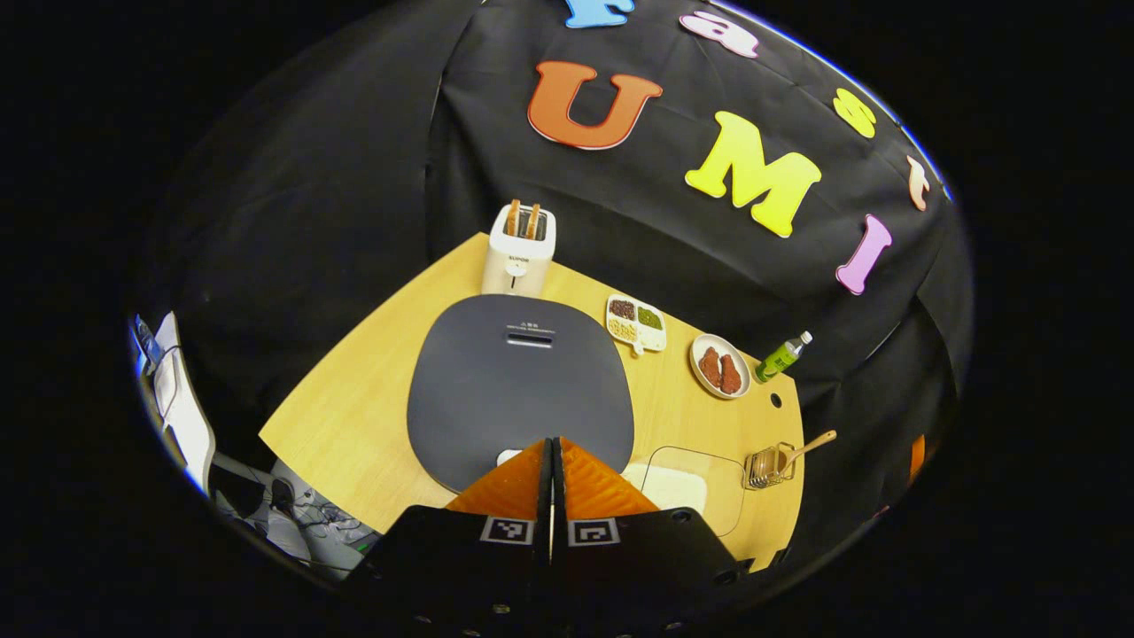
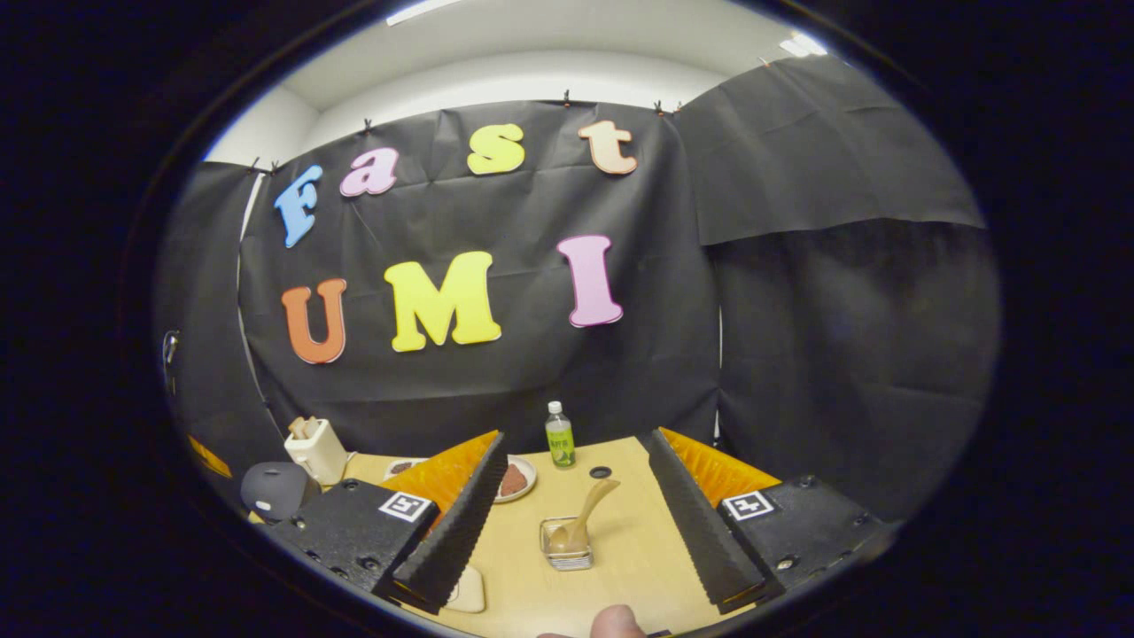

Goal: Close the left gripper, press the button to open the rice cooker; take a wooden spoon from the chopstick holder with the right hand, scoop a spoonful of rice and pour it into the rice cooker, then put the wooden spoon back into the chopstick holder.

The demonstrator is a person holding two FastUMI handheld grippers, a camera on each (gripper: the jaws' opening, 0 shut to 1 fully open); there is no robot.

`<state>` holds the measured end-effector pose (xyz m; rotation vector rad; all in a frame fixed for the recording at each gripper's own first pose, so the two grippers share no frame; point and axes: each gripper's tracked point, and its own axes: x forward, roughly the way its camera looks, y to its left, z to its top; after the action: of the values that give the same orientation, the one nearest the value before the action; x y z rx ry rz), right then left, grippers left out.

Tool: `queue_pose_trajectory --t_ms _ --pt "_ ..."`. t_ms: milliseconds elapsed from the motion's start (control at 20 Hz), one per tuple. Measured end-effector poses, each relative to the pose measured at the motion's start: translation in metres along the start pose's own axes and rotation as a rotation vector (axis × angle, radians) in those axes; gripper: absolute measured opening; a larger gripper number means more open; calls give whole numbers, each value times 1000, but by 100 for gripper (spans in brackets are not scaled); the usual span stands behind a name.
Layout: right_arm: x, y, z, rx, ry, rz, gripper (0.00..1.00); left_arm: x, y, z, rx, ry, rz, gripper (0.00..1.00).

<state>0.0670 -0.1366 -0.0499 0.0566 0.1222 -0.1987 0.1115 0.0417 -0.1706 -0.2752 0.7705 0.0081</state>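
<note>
**Booth table: both tongs above it, cooker lid down**

- Left gripper point(image 1: 552, 443): fingers pressed together with only a thin seam between them, holding nothing. It hangs over the near rim of the rice cooker point(image 1: 521, 385), tips just above the pale button point(image 1: 508, 456) at the lid's front edge; contact cannot be told.
- Rice cooker: dark lid, shut, straight ahead of the left tongs and taking up the middle of the table point(image 1: 354, 408). Bare wood lies open to its left.
- Toaster point(image 1: 519, 251): beyond the cooker at the table's far edge, against the wall cloth.
- Divided dish of grains point(image 1: 635, 322), plate point(image 1: 719, 366) with brown pieces, green bottle point(image 1: 783, 355): in a row to the right of the cooker, toward the far edge.
- Clear tray of rice point(image 1: 687, 486): just right of the left tongs, at the near edge.
- Right gripper point(image 2: 576, 523): jaws spread wide, empty, held well above the table.
- Chopstick holder point(image 2: 567, 542): between the right tongs' fingers and ahead of them, open wood on every side.
- Wooden spoon point(image 2: 587, 514): stands in the holder, handle leaning up and right.
- Fingertip point(image 2: 617, 622): at the lower edge of the right gripper view.
</note>
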Motion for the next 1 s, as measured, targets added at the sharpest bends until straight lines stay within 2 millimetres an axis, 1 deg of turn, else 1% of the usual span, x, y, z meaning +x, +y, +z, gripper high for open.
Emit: queue_pose_trajectory --t_ms 50,100,150,300,350,400,450,550,600,700,750,800,850,950,1000 --pt "1 -4 -2 3 4 -10 100 15 6 -2 -1 12 9 1" --pt "2 -8 -2 6 7 -20 100 9 8 -3 -21 33 2 0" --pt "3 -12 -3 7 10 -29 100 23 6 -13 -39 65 -9 0" --pt "4 -21 -5 4 16 -52 100 45 12 -28 -32 113 7 0" --pt "5 -23 -7 3 19 -57 100 50 14 -30 -29 123 19 0" --pt "6 -25 -7 3 22 -61 100 52 16 -32 -24 126 23 0" --pt "8 -26 -8 2 27 -65 100 51 15 -26 -14 115 27 0" --pt "10 -26 -8 6 31 -67 100 51 16 -34 -2 134 39 0" --pt "12 -25 -8 6 32 -64 96 52 15 -36 -1 144 50 0" --pt "15 -19 -9 6 36 -50 100 52 16 -37 -1 142 59 0" --pt "17 -16 -10 4 37 -41 100 55 17 -37 -10 138 61 0" --pt "19 -12 -9 1 37 -30 96 48 16 -36 -18 126 58 0" --pt "20 -8 -10 -6 40 -18 96 52 16 -39 -25 131 59 0" --pt "23 -3 -7 -19 40 2 96 51 16 -34 -10 103 58 0" --pt "24 0 -4 -28 39 14 100 51 15 -33 -3 89 61 0"
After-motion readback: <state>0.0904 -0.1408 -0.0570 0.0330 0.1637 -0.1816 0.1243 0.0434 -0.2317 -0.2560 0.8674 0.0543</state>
